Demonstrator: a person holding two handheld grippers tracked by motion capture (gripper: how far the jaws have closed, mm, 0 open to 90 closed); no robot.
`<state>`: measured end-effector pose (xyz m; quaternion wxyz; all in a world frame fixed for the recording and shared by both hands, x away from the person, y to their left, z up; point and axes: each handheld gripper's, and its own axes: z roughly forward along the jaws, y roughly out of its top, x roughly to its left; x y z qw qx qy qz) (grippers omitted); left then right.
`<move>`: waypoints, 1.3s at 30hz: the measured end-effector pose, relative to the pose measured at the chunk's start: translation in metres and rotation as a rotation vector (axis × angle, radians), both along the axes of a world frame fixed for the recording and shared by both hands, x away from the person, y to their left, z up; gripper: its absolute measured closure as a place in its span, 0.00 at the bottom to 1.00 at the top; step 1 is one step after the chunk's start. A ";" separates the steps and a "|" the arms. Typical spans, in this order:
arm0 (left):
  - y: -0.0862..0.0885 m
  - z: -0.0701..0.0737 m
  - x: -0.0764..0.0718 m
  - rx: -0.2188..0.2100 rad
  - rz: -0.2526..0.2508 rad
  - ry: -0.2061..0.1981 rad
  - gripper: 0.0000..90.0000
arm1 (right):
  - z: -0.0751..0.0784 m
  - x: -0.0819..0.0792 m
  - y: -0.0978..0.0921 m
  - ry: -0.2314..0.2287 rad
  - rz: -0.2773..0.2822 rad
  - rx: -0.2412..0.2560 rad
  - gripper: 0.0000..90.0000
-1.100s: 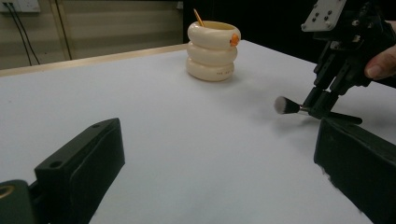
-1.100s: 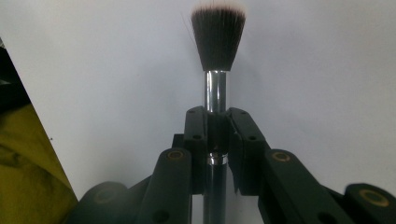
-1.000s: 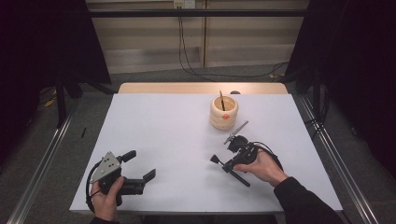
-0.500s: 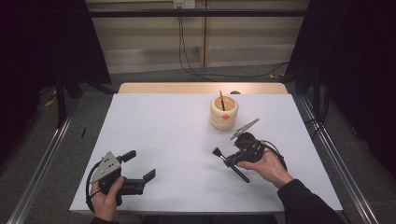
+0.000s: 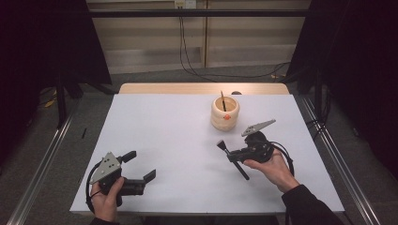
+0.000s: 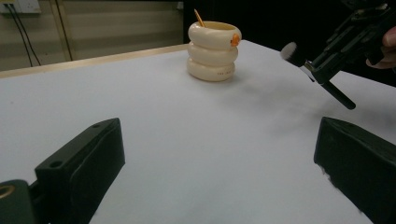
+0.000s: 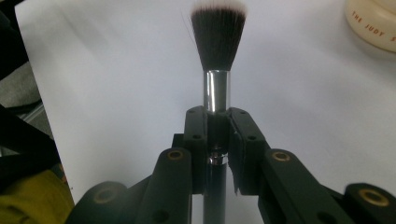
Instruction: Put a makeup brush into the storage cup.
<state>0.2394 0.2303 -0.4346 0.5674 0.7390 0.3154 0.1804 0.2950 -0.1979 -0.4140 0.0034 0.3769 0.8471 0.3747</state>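
So the right tongs [image 5: 233, 154] are clamped on a makeup brush [image 7: 217, 56]. In the right gripper view the two black jaws squeeze the shiny metal neck of the brush, and the dark bristles with pale tips stick out in front. In the high view the brush is up off the white bench [image 5: 178, 140], on the right side, and its black handle pokes back toward the near edge. The bristle end points up and to the left.

The cream cup [image 5: 225, 113] looks like three fat rings stacked up. It stands on the far right part of the bench, a bit farther away than the brush, and the two are near but not touching. A thin stick [image 5: 223, 101] already stands inside the cup, and a small orange dot sits on its side.

The left tongs [image 5: 138, 168] are wide apart and hold nothing. They rest low at the near left corner, well apart from the cup. In the left gripper view the two jaws stand at each side with bare bench between them.

I think the picking up part is done, because the brush is held tight and lifted. What looks to be left is carrying it over the cup, tipping it so the handle goes down, and letting go. The brush is not over the cup yet.
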 end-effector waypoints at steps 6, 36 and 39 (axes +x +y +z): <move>-0.001 0.000 0.000 0.002 0.004 0.001 0.02 | -0.001 0.000 -0.002 -0.048 -0.006 0.050 0.88; -0.001 0.000 -0.001 0.002 0.005 0.007 0.02 | 0.002 -0.006 -0.023 -0.268 -0.100 0.288 0.88; -0.002 0.000 -0.001 0.003 0.009 0.007 0.02 | 0.002 -0.006 -0.024 -0.271 -0.112 0.290 0.88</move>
